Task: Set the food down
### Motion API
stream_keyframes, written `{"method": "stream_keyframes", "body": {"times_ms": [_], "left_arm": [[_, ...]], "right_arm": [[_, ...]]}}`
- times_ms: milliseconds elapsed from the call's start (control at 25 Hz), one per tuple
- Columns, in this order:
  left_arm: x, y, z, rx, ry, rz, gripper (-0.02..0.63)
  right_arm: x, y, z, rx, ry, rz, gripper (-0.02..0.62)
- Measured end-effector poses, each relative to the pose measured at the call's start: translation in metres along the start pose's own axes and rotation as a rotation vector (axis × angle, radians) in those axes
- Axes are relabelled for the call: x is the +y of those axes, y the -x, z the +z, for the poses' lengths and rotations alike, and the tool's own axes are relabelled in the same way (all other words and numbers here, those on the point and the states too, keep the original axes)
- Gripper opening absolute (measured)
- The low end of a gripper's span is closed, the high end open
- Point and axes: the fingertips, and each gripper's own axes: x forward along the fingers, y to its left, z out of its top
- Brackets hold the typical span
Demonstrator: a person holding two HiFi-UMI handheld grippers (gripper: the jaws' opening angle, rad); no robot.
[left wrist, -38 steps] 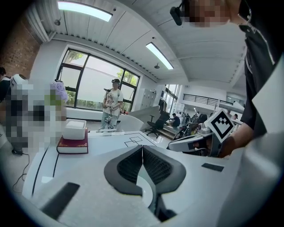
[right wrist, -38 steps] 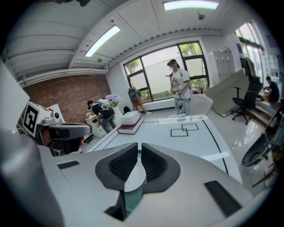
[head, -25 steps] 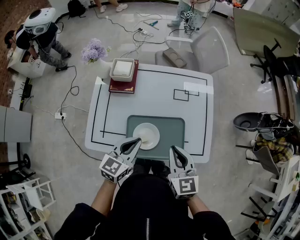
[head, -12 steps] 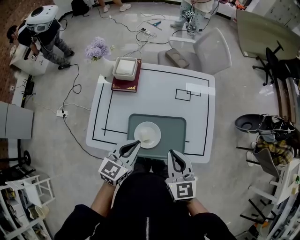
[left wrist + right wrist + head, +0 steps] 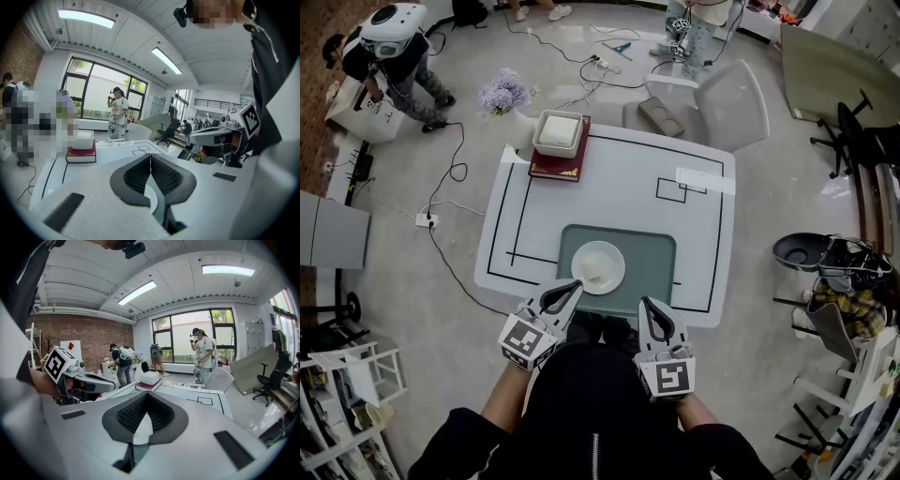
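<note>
A white plate [image 5: 597, 267] rests on a grey-green tray [image 5: 652, 258] at the near middle of the white table [image 5: 619, 187]. Something pale lies on the plate, too small to identify. At the table's far left corner a white square container [image 5: 558, 133] sits on a red book [image 5: 560, 164]; the same container [image 5: 83, 139] shows in the left gripper view. My left gripper [image 5: 569, 287] [image 5: 150, 157] hovers at the tray's near left edge, jaws shut and empty. My right gripper [image 5: 648, 305] [image 5: 146, 394] is just right of it, also shut on nothing. The plate shows through the gap under both sets of jaws.
A grey chair [image 5: 727, 98] stands at the table's far side. Purple flowers [image 5: 504, 94] and cables [image 5: 450, 197] are on the floor to the left. People stand around the room. A black bin [image 5: 797, 251] and clutter sit to the right.
The head view has shifted a little, so the table sits slightly higher and further right in frame. Both grippers stay shut at the table's near edge.
</note>
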Motion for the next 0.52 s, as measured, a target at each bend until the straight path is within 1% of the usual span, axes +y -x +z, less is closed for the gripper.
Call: {"method": "stream_keyframes", "body": {"times_ms": [520], "left_arm": [[-0.0004,0.0057,-0.0008,0.004,0.009,0.028,0.009]], "right_arm": [[0.0055,-0.0028,-0.0054,0.018,-0.005,0.036,0.008]]}}
